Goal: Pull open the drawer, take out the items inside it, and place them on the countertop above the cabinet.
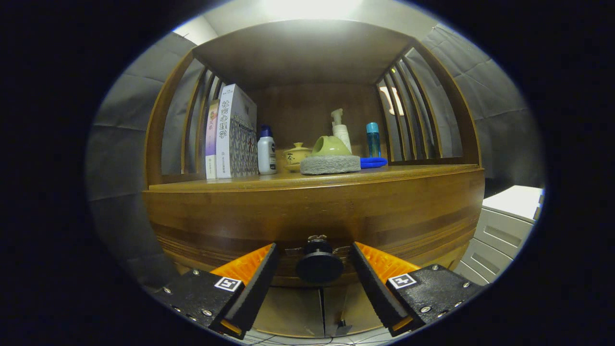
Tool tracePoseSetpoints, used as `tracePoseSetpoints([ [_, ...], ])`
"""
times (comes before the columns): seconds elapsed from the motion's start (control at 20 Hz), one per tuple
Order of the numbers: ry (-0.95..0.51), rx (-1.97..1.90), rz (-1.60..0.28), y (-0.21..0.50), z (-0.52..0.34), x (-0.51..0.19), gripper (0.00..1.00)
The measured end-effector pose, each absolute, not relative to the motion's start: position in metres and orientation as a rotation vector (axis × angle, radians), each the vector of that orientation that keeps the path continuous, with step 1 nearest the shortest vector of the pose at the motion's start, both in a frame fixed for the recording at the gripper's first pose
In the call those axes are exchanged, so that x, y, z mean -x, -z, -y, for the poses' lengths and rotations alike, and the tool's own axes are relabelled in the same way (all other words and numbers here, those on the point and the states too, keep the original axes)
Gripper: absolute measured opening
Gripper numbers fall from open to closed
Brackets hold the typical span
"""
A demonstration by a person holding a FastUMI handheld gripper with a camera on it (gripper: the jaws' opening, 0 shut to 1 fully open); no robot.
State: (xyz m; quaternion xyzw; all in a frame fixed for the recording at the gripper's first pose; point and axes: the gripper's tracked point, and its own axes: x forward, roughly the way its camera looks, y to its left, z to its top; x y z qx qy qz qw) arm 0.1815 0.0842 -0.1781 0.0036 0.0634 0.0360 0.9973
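The gripper (314, 262) faces the closed drawer (314, 216) of a wooden cabinet (192, 226), its two fingers spread wide on either side of the drawer's dark round knob (319, 267). The knob sits between the fingertips with a gap on each side; neither finger touches it. Directly above the knob, the countertop (384, 174) carries a row of things under a slatted wooden shelf frame (158, 120). Straight above the knob stands a green cup tipped on its side (329, 146) on a grey round pad (330, 164). Left of the pad are a small lidded teapot (296, 154), a white bottle with a blue cap (266, 151) and upright books (234, 132). Right of the pad lie a blue cloth (373, 162), a white pump bottle (340, 129) and a blue-capped bottle (373, 139). Far right of the knob stands a white drawer unit (504, 230). The drawer's contents are hidden.
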Motion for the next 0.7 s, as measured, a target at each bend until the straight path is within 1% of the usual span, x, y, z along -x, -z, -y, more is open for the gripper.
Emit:
tracePoseSetpoints([
  [0.2, -0.082, -0.060, -0.159, 0.170, -0.078, -0.172, 0.96],
  [0.35, -0.074, -0.076, -0.133, 0.136, -0.070, -0.152, 0.95],
  [0.7, -0.116, -0.021, -0.053, 0.066, -0.051, -0.079, 0.95],
])
